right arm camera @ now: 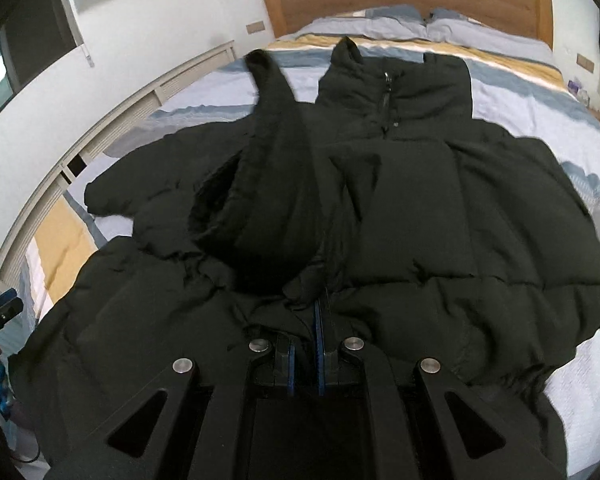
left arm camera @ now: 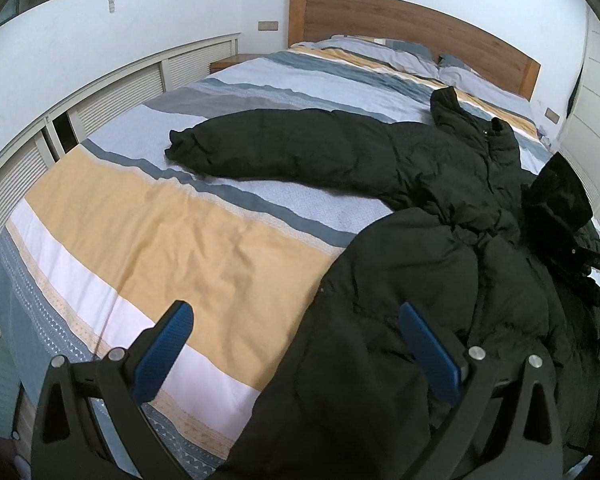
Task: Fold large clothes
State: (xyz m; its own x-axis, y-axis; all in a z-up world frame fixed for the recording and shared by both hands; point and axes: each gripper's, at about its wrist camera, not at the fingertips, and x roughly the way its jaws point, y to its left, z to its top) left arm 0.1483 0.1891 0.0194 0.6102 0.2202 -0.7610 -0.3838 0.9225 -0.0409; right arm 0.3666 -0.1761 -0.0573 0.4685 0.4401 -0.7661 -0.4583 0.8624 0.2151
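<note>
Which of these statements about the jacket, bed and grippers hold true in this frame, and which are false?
1. The black puffer jacket lies on a striped bed cover. True.
2. The left gripper is shut on the jacket. False: its jaws stand open, gripping nothing.
3. The right gripper is shut on jacket fabric. True.
4. The bed has a metal headboard. False: the headboard is wooden.
5. One sleeve lies stretched out across the bed cover. True.
</note>
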